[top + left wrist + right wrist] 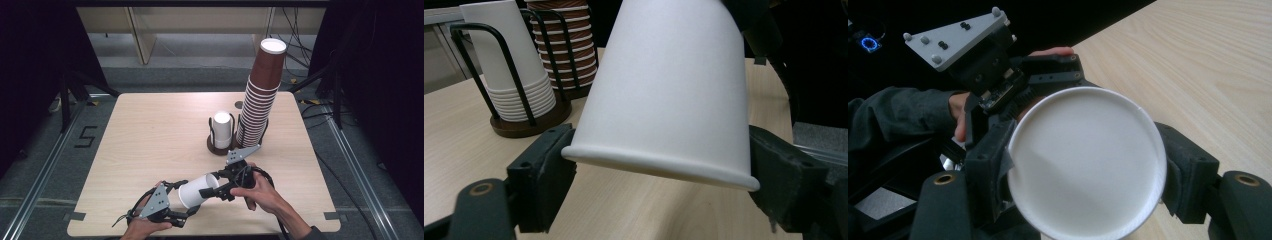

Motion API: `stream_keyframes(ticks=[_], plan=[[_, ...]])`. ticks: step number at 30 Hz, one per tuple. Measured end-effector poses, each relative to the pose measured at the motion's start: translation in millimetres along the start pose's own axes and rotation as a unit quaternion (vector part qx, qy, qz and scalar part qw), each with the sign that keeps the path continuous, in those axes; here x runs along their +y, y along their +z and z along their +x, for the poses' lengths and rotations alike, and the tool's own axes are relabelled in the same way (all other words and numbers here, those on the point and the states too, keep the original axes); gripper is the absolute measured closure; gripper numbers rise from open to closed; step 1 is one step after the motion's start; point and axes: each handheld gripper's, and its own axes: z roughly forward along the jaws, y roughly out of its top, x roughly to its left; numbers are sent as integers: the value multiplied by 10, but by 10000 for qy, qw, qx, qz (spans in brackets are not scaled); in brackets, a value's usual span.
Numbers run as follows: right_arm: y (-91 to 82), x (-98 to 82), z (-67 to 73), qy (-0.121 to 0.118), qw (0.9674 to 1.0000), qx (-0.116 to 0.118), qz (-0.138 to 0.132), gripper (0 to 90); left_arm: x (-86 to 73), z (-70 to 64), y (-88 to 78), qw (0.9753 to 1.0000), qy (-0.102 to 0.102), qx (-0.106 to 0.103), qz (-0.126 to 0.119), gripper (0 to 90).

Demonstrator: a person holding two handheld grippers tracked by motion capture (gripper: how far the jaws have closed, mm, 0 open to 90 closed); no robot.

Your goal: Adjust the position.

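Holding one white paper cup (196,191) between both, my left hand-held gripper (186,210) clamped at its rim, my right hand-held gripper (212,191) clamped near its base, above the worktop (150,135), no readable writing.

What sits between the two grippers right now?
A single white paper cup, held between left gripper and right gripper, seen in the high view.

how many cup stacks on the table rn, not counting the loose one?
2. A short white stack sits in the wire holder near the table centre; a tall brown stack stands right beside it. The loose white cup is gripped by both hand-held grippers.
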Motion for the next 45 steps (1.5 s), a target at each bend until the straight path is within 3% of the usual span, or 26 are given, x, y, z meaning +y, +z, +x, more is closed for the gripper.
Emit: stream_keyframes(ticks=[3,4,6,9,12,15,16,17,18,22,25,29,30,31,33,34,35,36,38,40,42,43,45], plan=[[-1,1,5,-43,10000,-31,20,321,20,3,-5,9999,58,-14,111,214],[-3,3,23,52,10000,-10,74,316,30,2,-11,9998,89,-29,185,221],[-11,20,42,-321,9990,-204,242,251,43,0,-17,9994,191,-54,294,231],[-45,60,89,-620,9959,-444,480,187,54,-6,-27,9979,348,-97,538,238],[-76,103,174,-1182,9876,-695,767,187,61,-26,-15,9956,497,-96,792,239],[-62,126,279,-1731,9723,-937,1262,196,61,-52,0,9917,643,-140,1105,241],[-50,125,302,-1810,9690,-992,1358,193,53,-59,19,9912,685,-173,1117,241],[-31,123,325,-1972,9630,-1007,1534,201,57,-64,17,9899,721,-153,1209,241],[-14,117,349,-2050,9592,-1039,1646,204,55,-69,23,9901,706,-167,1200,241],[59,94,399,-2318,9464,-1061,1983,198,56,-81,31,9870,847,-226,1349,243],[114,74,396,-2528,9359,-1131,2177,199,50,-100,38,9869,847,-273,1347,243],[144,42,414,-2488,9325,-1154,2350,197,60,-99,38,9853,927,-331,1395,243],[154,38,417,-2507,9315,-1128,2382,197,58,-109,39,9861,898,-332,1358,243],[168,39,408,-2625,9278,-1080,2421,197,57,-112,40,9863,901,-344,1336,243],[184,20,425,-2587,9265,-1104,2499,204,59,-114,41,9861,910,-359,1345,243],[206,18,417,-2711,9220,-1068,2549,218,58,-115,41,9858,922,-371,1356,243],[220,6,425,-2684,9216,-1050,2600,221,58,-116,39,9848,946,-394,1402,243],[239,-3,426,-2724,9191,-1040,2651,222,58,-113,42,9840,985,-405,1427,244],[262,-18,434,-2734,9165,-1073,2716,233,57,-123,44,9839,980,-421,1434,243],[268,-31,439,-2666,9170,-1107,2754,258,51,-129,48,9838,986,-422,1440,243],[281,-35,432,-2751,9134,-1020,2823,270,56,-121,43,9810,1072,-467,1545,243],[281,-28,409,-2952,9051,-1045,2876,275,56,-120,46,9810,1066,-480,1546,243],[288,-37,413,-2908,9048,-1074,2921,294,47,-136,56,9826,1021,-480,1477,243]])
